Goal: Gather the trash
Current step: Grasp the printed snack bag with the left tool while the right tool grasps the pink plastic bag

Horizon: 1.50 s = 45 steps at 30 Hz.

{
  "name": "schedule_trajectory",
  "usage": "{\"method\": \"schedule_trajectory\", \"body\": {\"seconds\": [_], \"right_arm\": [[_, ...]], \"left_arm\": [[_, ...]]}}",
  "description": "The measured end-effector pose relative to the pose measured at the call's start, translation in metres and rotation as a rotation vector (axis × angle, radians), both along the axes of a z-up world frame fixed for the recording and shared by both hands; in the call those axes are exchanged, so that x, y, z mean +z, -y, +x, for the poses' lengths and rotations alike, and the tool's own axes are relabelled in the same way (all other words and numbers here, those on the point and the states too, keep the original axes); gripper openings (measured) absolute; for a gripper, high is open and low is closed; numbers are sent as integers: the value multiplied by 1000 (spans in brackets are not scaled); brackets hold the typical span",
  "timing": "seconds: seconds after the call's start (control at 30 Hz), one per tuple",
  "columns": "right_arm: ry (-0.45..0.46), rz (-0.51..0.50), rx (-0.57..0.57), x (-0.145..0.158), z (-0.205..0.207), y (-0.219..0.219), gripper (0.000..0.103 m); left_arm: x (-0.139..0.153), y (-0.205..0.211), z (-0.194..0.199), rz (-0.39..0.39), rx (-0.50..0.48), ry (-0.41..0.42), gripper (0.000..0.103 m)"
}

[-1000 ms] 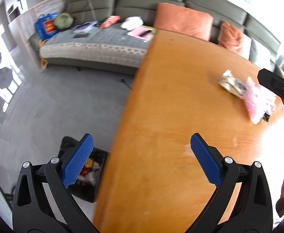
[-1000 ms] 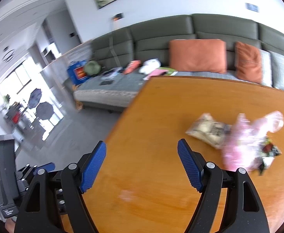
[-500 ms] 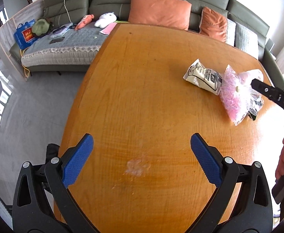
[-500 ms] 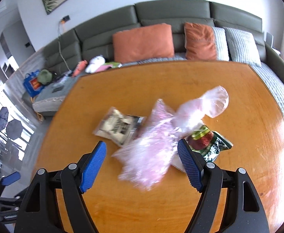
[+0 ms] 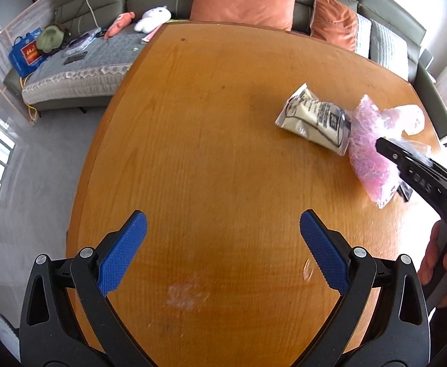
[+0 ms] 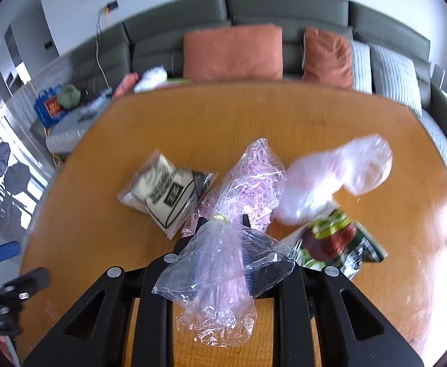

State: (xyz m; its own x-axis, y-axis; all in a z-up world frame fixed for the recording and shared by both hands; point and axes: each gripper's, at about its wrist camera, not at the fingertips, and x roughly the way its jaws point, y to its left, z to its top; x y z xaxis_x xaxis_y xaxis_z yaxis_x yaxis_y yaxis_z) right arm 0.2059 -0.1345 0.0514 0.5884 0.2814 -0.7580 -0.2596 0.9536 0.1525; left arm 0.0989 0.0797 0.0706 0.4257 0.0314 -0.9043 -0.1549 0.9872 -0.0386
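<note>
Now the right gripper [image 6: 220, 223] has its jaws clamped together on the tied neck of the clear bag of pink paper shreds [image 6: 251, 180], the sensible place to lift it from. It lies on the wooden table [image 5: 193, 153] touching a cream printed packet [image 5: 315, 119]. The left gripper [image 5: 223, 238] hovers with jaws apart and empty, seemingly kept free for other trash.

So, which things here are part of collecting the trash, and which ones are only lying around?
Part of the job:
- pink shred bag, in the shut right gripper
- white printed packet
- pale pink bag
- green snack wrapper
- open left gripper

Only lying around:
- orange cushions
- plush toy
- blue bag
</note>
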Motion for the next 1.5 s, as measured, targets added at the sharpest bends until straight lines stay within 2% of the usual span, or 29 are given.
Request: {"method": "schedule_trajectory", "body": {"seconds": [0.13, 0.3, 0.5, 0.73, 0.9, 0.97, 1.07, 1.33, 1.5], "right_arm": [[84, 65, -19, 34, -4, 16, 22], [127, 108, -58, 61, 5, 38, 22], [124, 148, -103, 66, 15, 58, 23], [103, 163, -132, 56, 23, 69, 23], [104, 157, -139, 56, 23, 72, 23], [105, 154, -141, 56, 24, 70, 23], [108, 141, -142, 57, 22, 65, 23], [114, 124, -120, 68, 12, 48, 23], [124, 118, -79, 80, -8, 24, 23]], "left_arm": [[3, 15, 24, -7, -34, 6, 97], [3, 38, 62, 7, -87, 16, 97], [-8, 65, 111, -17, -151, 6, 97], [-45, 89, 148, 33, -219, -73, 97], [-57, 90, 147, 39, -233, -65, 94], [-52, 92, 144, 43, -256, -37, 74], [-47, 94, 139, 40, -278, -17, 64], [-38, 87, 101, -19, -303, -16, 61], [-21, 75, 65, -35, -297, 21, 61]]}}
